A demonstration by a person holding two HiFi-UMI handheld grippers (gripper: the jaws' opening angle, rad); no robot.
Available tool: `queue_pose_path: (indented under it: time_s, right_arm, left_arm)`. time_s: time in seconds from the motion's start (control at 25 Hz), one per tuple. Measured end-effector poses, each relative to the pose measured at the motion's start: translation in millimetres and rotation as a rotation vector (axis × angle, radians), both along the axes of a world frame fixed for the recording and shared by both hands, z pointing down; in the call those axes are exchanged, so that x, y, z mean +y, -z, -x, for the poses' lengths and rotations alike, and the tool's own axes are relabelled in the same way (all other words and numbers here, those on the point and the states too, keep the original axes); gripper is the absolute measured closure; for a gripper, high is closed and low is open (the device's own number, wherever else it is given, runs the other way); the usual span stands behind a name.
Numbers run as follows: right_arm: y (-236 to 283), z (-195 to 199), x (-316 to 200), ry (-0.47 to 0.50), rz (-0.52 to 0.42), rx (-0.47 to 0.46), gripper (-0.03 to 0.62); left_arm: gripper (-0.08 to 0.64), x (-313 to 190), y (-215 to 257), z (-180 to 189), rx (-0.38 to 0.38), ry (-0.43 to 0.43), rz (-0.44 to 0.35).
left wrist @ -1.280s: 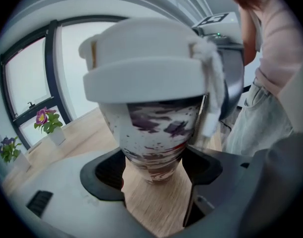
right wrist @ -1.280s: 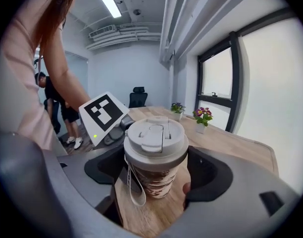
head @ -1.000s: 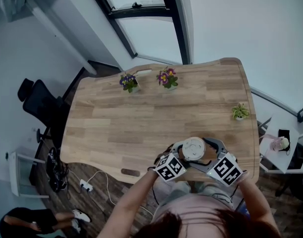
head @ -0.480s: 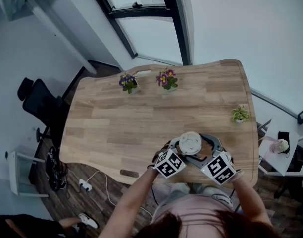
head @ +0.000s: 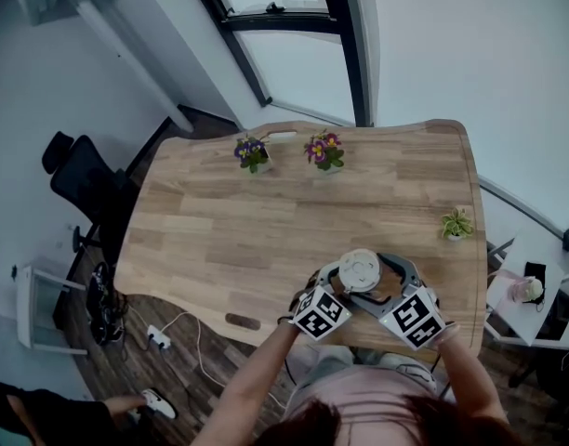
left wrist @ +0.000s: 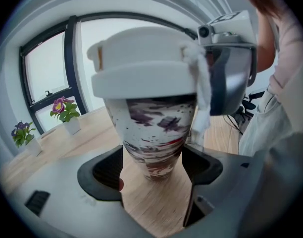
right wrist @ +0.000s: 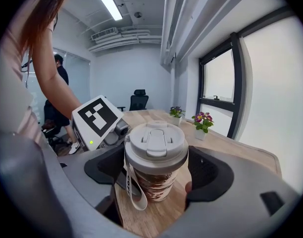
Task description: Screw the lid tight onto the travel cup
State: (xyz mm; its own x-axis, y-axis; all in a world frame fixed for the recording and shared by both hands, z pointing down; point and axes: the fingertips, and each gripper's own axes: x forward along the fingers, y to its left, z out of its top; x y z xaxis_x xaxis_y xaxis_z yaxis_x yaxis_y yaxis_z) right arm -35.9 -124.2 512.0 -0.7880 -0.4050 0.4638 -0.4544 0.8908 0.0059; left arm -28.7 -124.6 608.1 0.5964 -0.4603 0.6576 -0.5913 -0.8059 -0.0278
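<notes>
While left tool [left wrist: 151,166] holds travel cup [left wrist: 155,125], right tool [right wrist: 156,175] grips lid [right wrist: 156,142].

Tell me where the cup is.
The cup sits at the table's near edge, right of centre in the head view, with the left gripper clamped low on its body and the right gripper closed on its lid.

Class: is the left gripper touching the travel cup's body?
Touching. The left gripper view shows the left gripper with both jaws pressed against the lower sides of the travel cup, with no gap on either side.
</notes>
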Motion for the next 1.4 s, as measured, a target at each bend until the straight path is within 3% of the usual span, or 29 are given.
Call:
queue_pose_path:
  time_s: [0.68, 0.88, 0.96, 1.04, 1.16, 1.28, 1.4]
  right_arm:
    - [17.5, -20.2, 14.0, 0.078, 0.001, -0.093, 0.198]
    - [14.4, -25.8, 17.3, 0.067, 0.011, -0.102, 0.198]
    - [13.6, -27.7, 18.2, 0.057, 0.016, -0.105, 0.202]
    - [13.5, -29.9, 18.3, 0.045, 0.014, -0.103, 0.210]
    - [16.4, -34.7, 16.2, 0.006, 0.000, -0.103, 0.251]
    - [21.7, -41.7, 13.5, -0.049, -0.017, -0.107, 0.383]
    - [26.9, -47.5, 16.7, -0.077, -0.027, -0.107, 0.387]
  left_arm:
    - [0.215, 32.7, 9.7, 32.9, -0.041, 0.326, -0.018]
    - [0.218, 51.6, 14.7, 37.9, -0.007, 0.408, -0.004]
    - [0.237, 57.3, 18.4, 40.9, 0.003, 0.438, -0.011]
    - [0.302, 60.3, 23.0, 44.7, 0.011, 0.467, -0.026]
    - [0.326, 63.6, 29.1, 50.0, 0.037, 0.508, -0.041]
    - [0.372, 65.4, 38.8, 56.3, 0.070, 0.560, -0.063]
    - [0.383, 68.4, 50.6, 61.6, 0.098, 0.600, -0.087]
